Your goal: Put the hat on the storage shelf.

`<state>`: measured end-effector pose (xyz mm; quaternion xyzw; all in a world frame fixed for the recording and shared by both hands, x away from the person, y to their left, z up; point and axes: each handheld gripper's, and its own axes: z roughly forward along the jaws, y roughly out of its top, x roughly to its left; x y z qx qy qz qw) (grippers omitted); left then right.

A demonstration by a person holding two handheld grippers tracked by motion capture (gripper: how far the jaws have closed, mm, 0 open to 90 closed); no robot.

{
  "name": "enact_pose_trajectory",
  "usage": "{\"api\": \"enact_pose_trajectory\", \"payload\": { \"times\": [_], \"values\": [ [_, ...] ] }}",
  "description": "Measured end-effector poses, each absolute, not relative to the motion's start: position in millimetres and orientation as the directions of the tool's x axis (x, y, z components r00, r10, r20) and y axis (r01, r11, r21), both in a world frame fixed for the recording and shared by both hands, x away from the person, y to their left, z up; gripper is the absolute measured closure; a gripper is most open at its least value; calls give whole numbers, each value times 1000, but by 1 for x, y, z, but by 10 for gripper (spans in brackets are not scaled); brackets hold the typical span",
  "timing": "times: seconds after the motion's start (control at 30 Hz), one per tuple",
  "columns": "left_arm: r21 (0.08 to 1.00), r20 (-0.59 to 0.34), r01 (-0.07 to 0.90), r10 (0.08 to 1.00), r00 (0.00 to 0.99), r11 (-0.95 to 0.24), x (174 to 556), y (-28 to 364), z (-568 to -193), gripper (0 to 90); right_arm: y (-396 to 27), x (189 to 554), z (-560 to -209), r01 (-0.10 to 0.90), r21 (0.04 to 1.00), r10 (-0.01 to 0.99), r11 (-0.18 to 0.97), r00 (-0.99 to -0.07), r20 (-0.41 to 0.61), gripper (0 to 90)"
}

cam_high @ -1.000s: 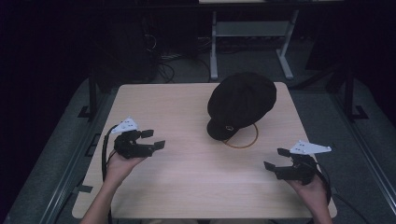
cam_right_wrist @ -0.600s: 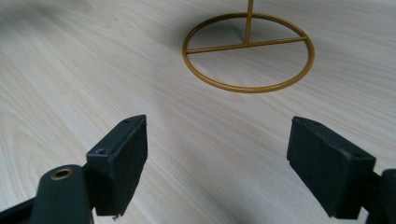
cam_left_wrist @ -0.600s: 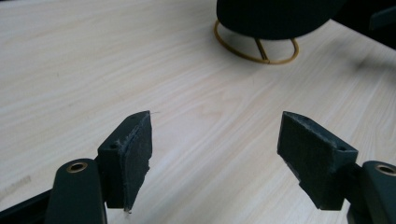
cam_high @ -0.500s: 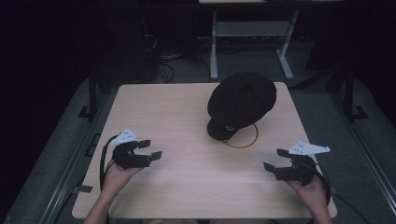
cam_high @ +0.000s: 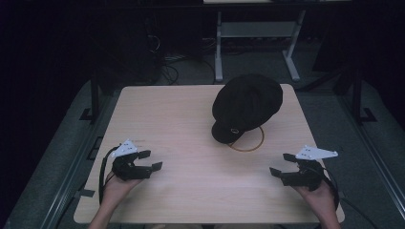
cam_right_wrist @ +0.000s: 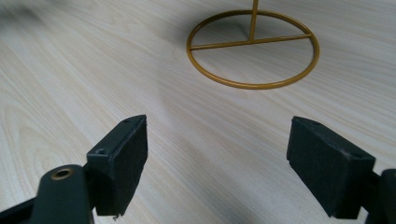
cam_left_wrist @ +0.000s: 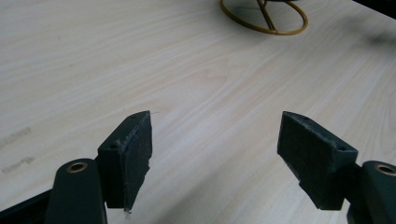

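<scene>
A black cap [cam_high: 246, 106] rests on a gold wire stand, whose ring base [cam_high: 248, 141] lies on the right half of the wooden table [cam_high: 181, 119]. The ring base [cam_right_wrist: 252, 49] lies ahead of my right gripper [cam_right_wrist: 233, 163], and the same ring base [cam_left_wrist: 264, 18] appears far off in the left gripper view. Near the front left edge my left gripper [cam_high: 150, 161] is held open and empty. My left gripper [cam_left_wrist: 217, 158] has bare wood between its jaws. At the front right my right gripper [cam_high: 282, 164] is open and empty too.
Dark floor surrounds the table, with a metal desk frame [cam_high: 258, 43] and cables behind its far edge. Rails run along both sides of the table. Bare wood stretches between the two grippers.
My left gripper has moved back toward the front left edge of the table. The right gripper and the cap have stayed put.
</scene>
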<state>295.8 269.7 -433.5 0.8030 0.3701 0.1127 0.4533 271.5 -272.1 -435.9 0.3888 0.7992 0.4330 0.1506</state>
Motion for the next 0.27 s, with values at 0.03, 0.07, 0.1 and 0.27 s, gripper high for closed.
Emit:
{"api": "enact_pose_trajectory", "payload": {
  "times": [0.03, 0.07, 0.1, 0.27],
  "values": [
    [810, -157, 494, 696, 701, -315, 295, 270, -435, 260, -271, 271, -436, 490, 811, 749, 321, -655, 100, 200],
    [810, -163, 497, 695, 700, -310, 294, 269, -435, 260, -271, 271, -436, 483, 812, 745, 327, -661, 93, 200],
    [810, -168, 499, 693, 701, -308, 294, 269, -436, 260, -270, 271, -436, 486, 811, 745, 325, -660, 97, 200],
    [803, -142, 490, 689, 710, -339, 293, 266, -438, 259, -269, 272, -435, 474, 814, 736, 336, -671, 87, 200]
  ]
}}
